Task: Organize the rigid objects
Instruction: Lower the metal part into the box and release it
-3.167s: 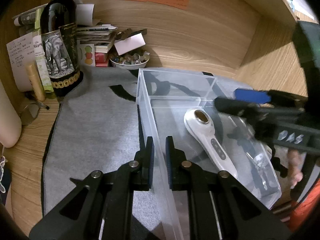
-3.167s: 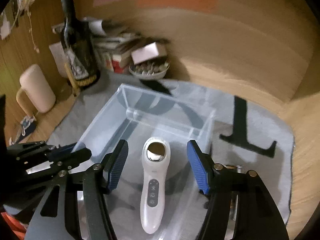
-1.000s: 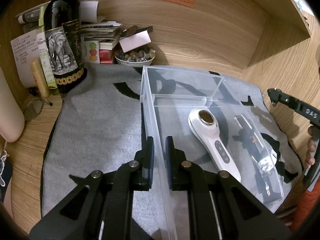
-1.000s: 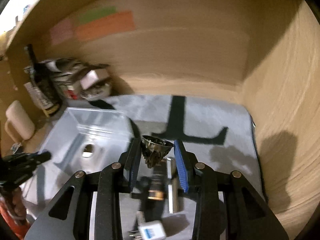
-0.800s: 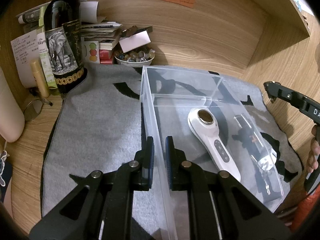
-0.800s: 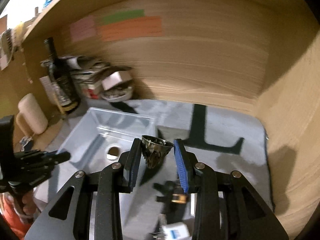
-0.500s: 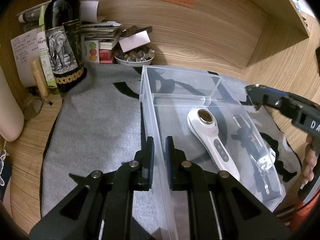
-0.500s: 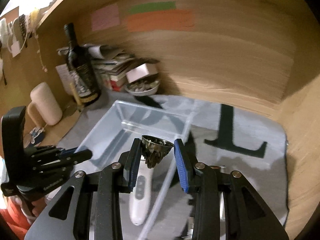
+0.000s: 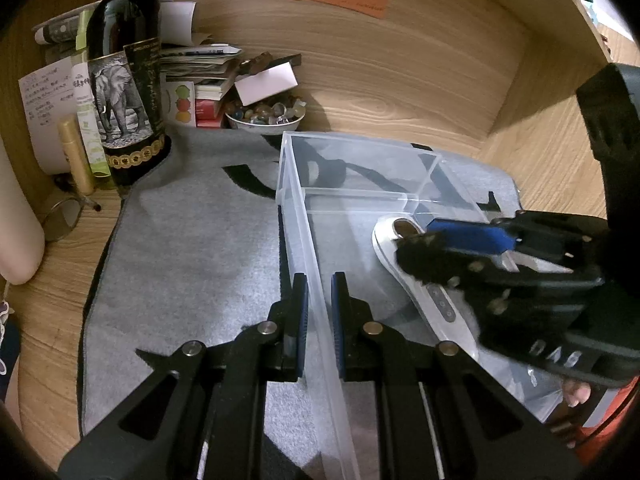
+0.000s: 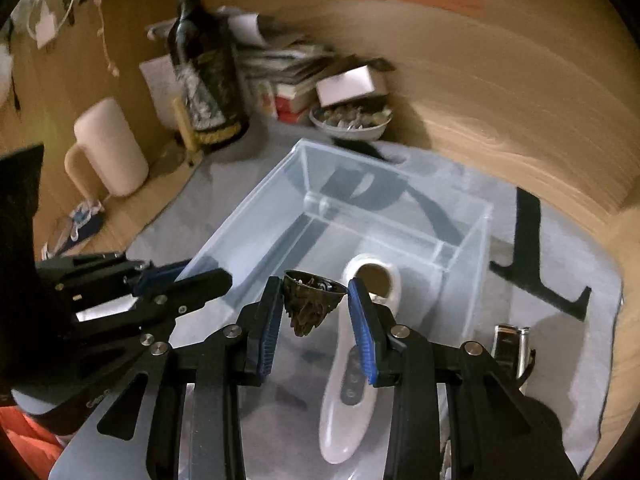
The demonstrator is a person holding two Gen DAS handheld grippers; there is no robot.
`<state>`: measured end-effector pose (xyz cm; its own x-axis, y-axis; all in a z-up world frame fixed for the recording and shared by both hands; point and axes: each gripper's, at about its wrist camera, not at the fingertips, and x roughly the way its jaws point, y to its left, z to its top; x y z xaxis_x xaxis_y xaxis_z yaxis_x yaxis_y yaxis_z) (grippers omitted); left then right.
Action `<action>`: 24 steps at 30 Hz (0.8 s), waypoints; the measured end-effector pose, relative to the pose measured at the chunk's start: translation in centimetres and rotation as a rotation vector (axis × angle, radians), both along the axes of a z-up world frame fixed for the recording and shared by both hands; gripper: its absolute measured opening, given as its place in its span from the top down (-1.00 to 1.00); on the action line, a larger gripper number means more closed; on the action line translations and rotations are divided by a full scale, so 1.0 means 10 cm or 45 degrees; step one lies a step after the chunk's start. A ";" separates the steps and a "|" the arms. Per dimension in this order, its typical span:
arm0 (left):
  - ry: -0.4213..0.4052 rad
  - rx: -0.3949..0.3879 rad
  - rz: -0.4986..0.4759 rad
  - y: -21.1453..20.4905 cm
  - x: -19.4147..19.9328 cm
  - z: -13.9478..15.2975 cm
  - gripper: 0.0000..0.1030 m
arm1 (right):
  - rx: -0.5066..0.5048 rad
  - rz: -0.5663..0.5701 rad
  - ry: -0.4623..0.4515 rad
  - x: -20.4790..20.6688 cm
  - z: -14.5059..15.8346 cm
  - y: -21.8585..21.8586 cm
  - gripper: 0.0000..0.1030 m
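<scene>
A clear plastic box [image 9: 360, 168] [image 10: 248, 216] sits on a grey mat. My left gripper [image 9: 319, 308] is shut on the box's near left wall. A white handheld device [image 9: 436, 300] [image 10: 352, 376] lies inside the box. My right gripper [image 10: 314, 320] is shut on a small dark metal cone-shaped cup [image 10: 312, 300] and holds it above the box, over the white device. In the left wrist view the right gripper [image 9: 452, 244] reaches in from the right over the box.
A dark wine bottle [image 9: 124, 80], stacked books [image 9: 200, 76] and a bowl of small stones [image 9: 264, 114] stand at the back left. A cream mug [image 10: 108, 148] stands left. A metal lighter [image 10: 512, 344] lies on the mat right of the box. Wooden walls enclose the desk.
My right gripper took the dark cone cup off the mat right of the box and carried it left over the box. My left gripper kept its hold on the wall.
</scene>
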<state>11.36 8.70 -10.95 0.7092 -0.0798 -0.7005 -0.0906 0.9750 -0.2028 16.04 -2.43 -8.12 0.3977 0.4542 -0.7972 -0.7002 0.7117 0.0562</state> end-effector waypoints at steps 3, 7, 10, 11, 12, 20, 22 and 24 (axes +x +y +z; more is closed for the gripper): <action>-0.002 -0.006 -0.002 0.00 0.00 0.00 0.78 | -0.036 0.017 0.004 -0.03 -0.03 0.06 0.40; -0.002 -0.001 -0.007 0.00 -0.01 0.00 0.78 | -0.067 0.006 0.010 -0.03 -0.06 0.09 0.40; -0.003 -0.002 -0.008 0.00 0.00 0.00 0.77 | -0.072 -0.011 0.022 0.00 -0.05 0.07 0.39; -0.003 -0.001 -0.008 0.00 0.00 0.00 0.77 | -0.071 -0.016 0.017 0.00 -0.05 0.06 0.38; -0.002 -0.001 -0.008 0.00 0.00 0.00 0.77 | -0.065 -0.027 0.011 0.00 -0.04 0.05 0.34; -0.001 0.001 -0.008 0.00 0.00 0.01 0.77 | -0.002 -0.087 -0.083 0.00 0.20 -0.14 0.09; -0.001 0.000 -0.007 0.00 0.00 0.01 0.77 | 0.009 -0.123 -0.127 0.02 0.30 -0.25 0.07; -0.001 0.002 -0.007 0.00 0.00 0.01 0.77 | 0.026 -0.176 -0.167 0.05 0.39 -0.40 -0.01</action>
<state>11.38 8.66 -10.85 0.7094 -0.0830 -0.7000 -0.0848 0.9758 -0.2016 16.55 -6.42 -4.17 0.5575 0.4035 -0.7255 -0.5982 0.8013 -0.0140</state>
